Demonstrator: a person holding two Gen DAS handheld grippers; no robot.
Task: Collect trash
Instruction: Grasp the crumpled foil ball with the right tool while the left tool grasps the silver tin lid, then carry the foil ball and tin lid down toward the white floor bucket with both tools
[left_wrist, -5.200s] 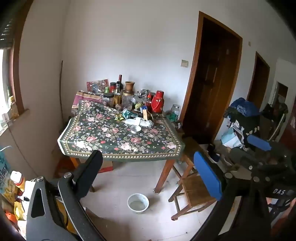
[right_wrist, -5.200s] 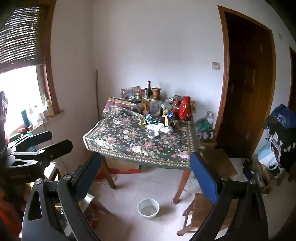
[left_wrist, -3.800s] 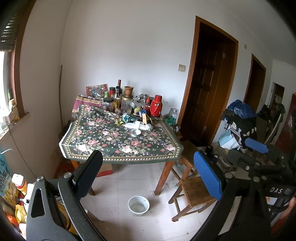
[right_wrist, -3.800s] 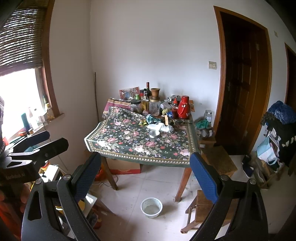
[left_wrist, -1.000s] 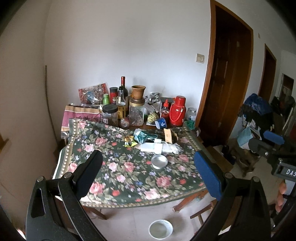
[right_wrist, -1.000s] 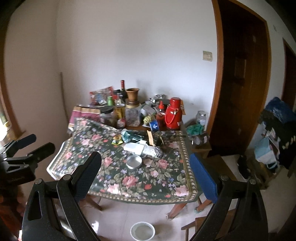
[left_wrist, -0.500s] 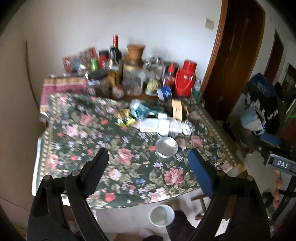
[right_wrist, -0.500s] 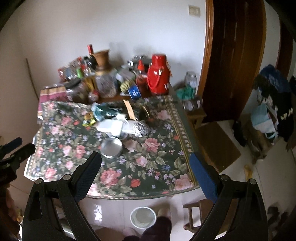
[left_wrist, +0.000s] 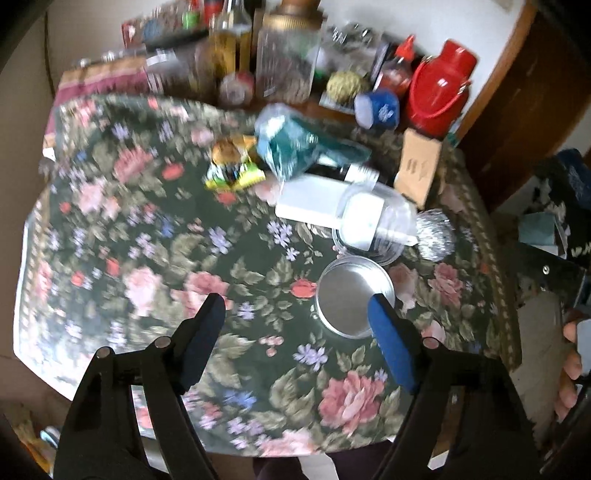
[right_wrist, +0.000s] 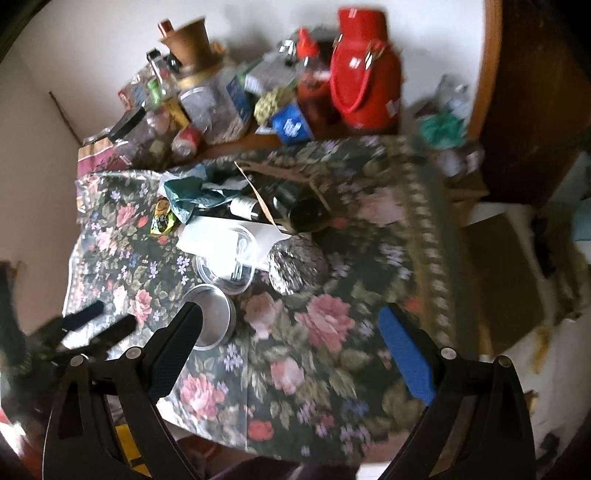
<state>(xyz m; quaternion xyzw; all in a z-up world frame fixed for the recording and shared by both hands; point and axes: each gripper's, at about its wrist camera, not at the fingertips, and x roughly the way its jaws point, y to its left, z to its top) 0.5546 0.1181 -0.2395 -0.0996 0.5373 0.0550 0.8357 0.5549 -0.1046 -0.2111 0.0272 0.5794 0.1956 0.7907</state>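
Trash lies in a heap on the floral tablecloth (left_wrist: 129, 240): a teal crumpled bag (left_wrist: 291, 147), a yellow wrapper (left_wrist: 231, 166), white paper (left_wrist: 310, 201), a clear plastic cup (left_wrist: 373, 225), a foil ball (left_wrist: 434, 234) and a round metal tin (left_wrist: 352, 295). My left gripper (left_wrist: 295, 308) hovers above the cloth, its jaws closing with nothing between them; the tin sits just inside its blue right finger. My right gripper (right_wrist: 291, 315) hangs open over the cloth, nearer than the foil ball (right_wrist: 295, 264), with the tin (right_wrist: 212, 317) behind its left finger.
Jars, bottles, a blue cup (left_wrist: 376, 109) and a red thermos (right_wrist: 364, 81) crowd the table's far edge by the wall. A brown door and a wooden stool (right_wrist: 498, 280) stand to the right. The left gripper (right_wrist: 92, 325) shows at the right wrist view's left edge.
Both grippers have come down and forward and tipped towards the tabletop, which now fills both views. The left jaws have narrowed.
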